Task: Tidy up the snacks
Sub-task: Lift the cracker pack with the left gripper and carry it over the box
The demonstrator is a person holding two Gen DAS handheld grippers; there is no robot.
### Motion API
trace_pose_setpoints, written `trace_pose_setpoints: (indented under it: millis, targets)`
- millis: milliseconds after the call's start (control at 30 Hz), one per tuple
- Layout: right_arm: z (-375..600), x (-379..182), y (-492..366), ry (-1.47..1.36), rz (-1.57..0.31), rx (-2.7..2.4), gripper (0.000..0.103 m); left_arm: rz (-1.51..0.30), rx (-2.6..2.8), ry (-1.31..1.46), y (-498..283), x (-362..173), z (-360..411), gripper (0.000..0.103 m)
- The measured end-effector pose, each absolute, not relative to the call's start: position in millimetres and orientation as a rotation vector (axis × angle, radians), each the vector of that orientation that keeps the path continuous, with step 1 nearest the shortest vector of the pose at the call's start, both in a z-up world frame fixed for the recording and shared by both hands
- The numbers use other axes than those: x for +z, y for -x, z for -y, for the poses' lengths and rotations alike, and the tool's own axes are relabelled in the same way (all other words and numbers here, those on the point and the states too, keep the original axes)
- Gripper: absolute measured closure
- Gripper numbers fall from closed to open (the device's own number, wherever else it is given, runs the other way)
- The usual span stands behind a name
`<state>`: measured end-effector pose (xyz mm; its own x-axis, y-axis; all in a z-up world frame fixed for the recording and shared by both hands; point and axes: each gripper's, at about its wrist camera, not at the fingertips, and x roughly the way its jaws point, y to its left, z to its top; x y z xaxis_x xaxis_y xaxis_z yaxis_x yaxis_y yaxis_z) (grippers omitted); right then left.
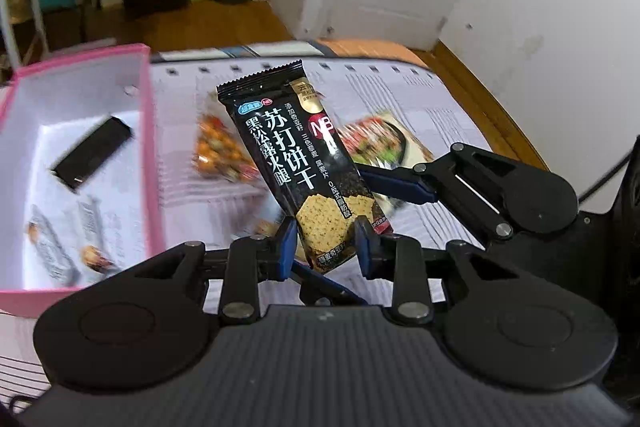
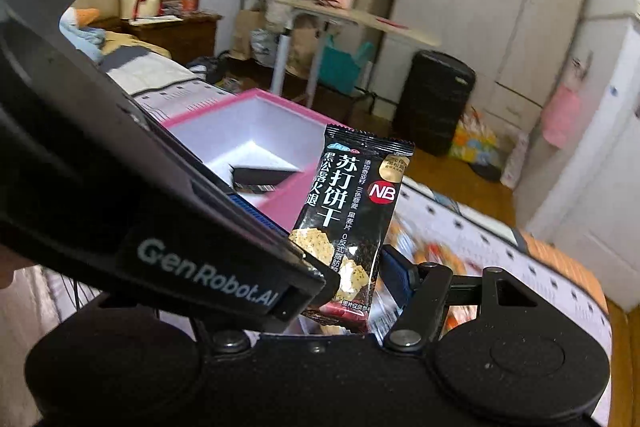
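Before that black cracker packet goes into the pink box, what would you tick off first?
1. Left hand-held gripper clamped on the cracker packet: ok.
2. Packet lifted off the table: ok.
3. Pink box open: ok.
4. Free space in the box beside the black packet lying inside: ok.
5. Right hand-held gripper clear of the path: cannot tell.
6. Right hand-held gripper empty: cannot tell.
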<state>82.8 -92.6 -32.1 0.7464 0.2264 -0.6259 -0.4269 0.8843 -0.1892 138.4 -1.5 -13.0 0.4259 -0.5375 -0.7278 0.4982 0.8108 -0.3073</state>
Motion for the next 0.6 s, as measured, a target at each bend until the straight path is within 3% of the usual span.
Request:
trace_pose_setpoints:
  millis: [267,600]
  targets:
    - [41.8,-41.1,-121.9,0.376,-0.633,0.494,0.032,-0.909,-0.514,0.112,-165.8,-11.0,-58.5,0.075]
    - [9.5,-78.9,-166.7,0.339,-0.75,0.563,0.032,-1.016,-0.415,0.179,-209.7,-56.3,-109.4,0.075]
